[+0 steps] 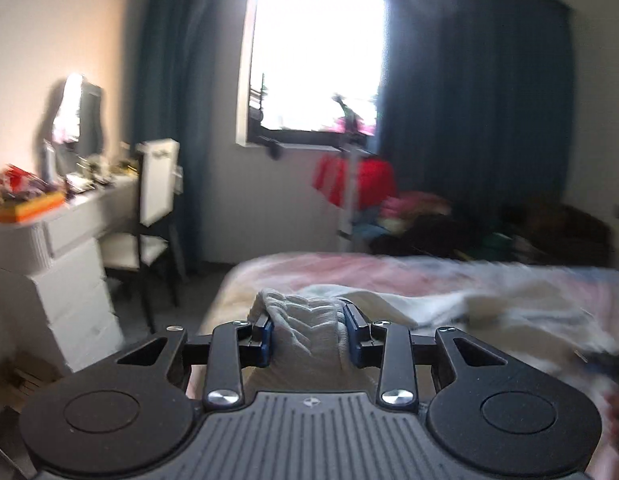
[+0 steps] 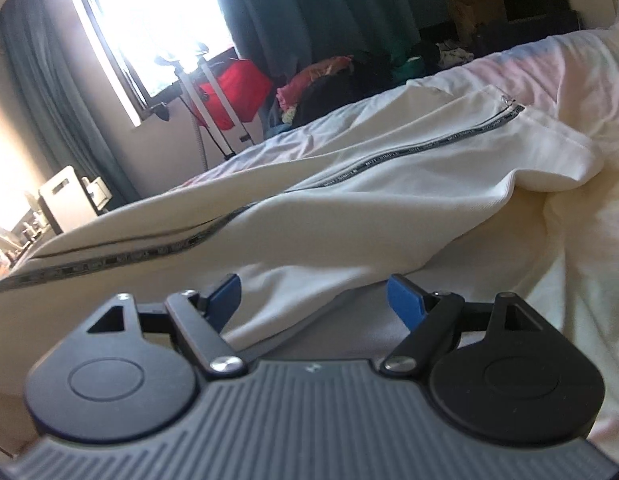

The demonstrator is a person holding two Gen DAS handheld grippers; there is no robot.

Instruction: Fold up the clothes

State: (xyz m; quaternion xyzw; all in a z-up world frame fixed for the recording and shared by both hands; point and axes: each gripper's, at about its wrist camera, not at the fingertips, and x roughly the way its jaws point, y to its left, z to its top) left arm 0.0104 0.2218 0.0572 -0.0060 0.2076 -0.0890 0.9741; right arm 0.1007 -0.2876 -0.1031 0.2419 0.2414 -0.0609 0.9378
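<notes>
1. The cream zip-up jacket (image 2: 389, 176) lies spread on the bed (image 2: 549, 68), its dark lettered zipper tape (image 2: 389, 160) running diagonally across it.
2. The left hand-held gripper (image 1: 307, 334) is clamped on the jacket's ribbed hem (image 1: 305, 320), bunched between its blue pads.
3. The right hand-held gripper (image 2: 315, 300) stands wide, fabric lying between its fingers.
4. Behind: a bright window (image 1: 317, 48), teal curtains (image 1: 469, 100), a white dresser (image 1: 57, 248) and a chair (image 1: 149, 216).

Lettering: one item. Dark tape (image 2: 373, 166) along the zip of the white jacket (image 2: 389, 200) carries repeated small white print, too blurred to read. Nothing else lettered.
</notes>
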